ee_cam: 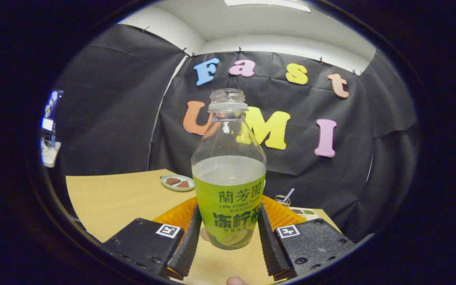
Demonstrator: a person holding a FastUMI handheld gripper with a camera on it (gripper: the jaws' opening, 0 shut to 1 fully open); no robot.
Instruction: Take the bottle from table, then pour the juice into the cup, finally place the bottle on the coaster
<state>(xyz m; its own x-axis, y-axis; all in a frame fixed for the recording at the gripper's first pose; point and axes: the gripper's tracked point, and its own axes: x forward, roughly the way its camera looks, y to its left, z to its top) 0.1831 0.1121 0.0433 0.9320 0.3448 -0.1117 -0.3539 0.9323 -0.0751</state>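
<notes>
A clear, uncapped bottle (228, 174) with a green label stands upright between my fingers, about half full of pale juice. My gripper (228, 211) is shut on it, one finger (188, 241) on each side of the label. The bottle's base is just over the wooden table (113, 198). Beside the left finger, behind the bottle's base, a sliver of a round tan disc (204, 234) peeks out; it may be the coaster. A small glass cup (282, 200) with a straw stands beyond the right finger.
An orange ribbed tray (176, 215) lies right behind the bottle, spreading to both sides. A small pale dish (177, 183) with brown pieces sits farther back on the left. A flat card (305, 213) lies by the cup. The table's far edge meets the black cloth wall.
</notes>
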